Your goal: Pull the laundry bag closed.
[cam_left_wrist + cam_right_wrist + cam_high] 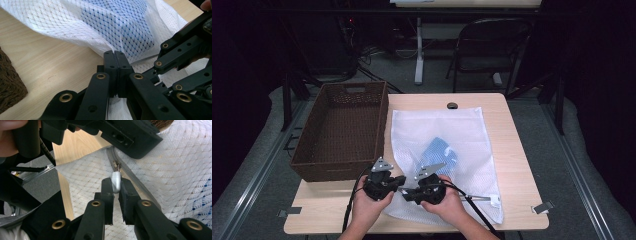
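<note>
Mesh bag (447, 150): white, flat on the tabletop (517, 165); long axis from the near edge by the hands toward the far edge, slightly skewed.
Bag contents: blue item (439, 155) inside, seen through the mesh, just beyond both sets of fingers.
Zipper (135, 185): grey track along the near end of the bag; in the right gripper view runs from between the fingers up and away toward the left gripper's body.
Zipper pull (116, 182): white tab, long axis roughly in line with the right fingers, free end toward the gripper, attached end pointing away to the slider.
Left gripper (399, 181): fingers (111, 67) pressed together, pinching a fold of mesh at the bag's near left corner; fabric pulled up from the tabletop at the tips.
Right gripper (404, 191): fingers (126, 192) narrowed around the zipper pull, which sits between the tips against the left one; slim gap visible lower down between the pads.
Relation of grippers: tips close together over the bag's near edge, the two bodies nearly touching.
Basket (342, 132): brown wicker, on the tabletop beyond and left of the left fingers, touching the bag's left edge or very nearly.
</note>
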A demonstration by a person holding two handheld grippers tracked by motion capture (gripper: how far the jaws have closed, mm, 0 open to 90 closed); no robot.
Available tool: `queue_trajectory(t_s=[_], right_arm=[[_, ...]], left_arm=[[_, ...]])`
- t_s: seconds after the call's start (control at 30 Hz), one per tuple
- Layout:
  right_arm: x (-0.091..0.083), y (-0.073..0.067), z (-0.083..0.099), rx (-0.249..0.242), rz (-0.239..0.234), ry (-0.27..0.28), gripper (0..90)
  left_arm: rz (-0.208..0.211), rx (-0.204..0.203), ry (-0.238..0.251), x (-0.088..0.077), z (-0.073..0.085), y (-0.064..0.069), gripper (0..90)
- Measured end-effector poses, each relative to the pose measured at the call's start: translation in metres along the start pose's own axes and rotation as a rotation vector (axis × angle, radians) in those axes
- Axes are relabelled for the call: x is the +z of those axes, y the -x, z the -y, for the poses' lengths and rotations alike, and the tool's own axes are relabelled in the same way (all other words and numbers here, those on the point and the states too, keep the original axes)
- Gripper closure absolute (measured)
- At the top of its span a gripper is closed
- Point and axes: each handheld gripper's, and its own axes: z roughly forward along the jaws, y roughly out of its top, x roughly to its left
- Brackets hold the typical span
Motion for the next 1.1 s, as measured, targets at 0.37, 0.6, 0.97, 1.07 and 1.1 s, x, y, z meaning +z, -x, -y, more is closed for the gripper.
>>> queue_trajectory(t_s=[0.37,0.6,0.97,1.07,1.1], right_arm=[[-0.0038,0.0016,0.0000,0.019,-0.007,0.019,82.9],[-0.0042,0.0027,0.0001,0.030,-0.011,0.020,82.1],[-0.0031,0.0025,0.0003,0.029,-0.010,0.010,85.4],[-0.0031,0.0024,0.0004,0.028,-0.011,0.010,86.1],[-0.0035,0.0024,0.0001,0.028,-0.011,0.015,86.4]], left_arm=[[-0.002,-0.002,-0.007,-0.0002,0.0022,-0.0012,90.0],[-0.006,0.004,-0.009,0.0002,0.0027,-0.0018,89.9],[-0.007,0.006,-0.011,-0.0002,0.0033,-0.0018,90.0],[-0.004,0.002,-0.009,-0.0003,0.0034,-0.0017,90.0],[-0.004,-0.003,-0.009,-0.0001,0.0036,-0.0015,90.0]])
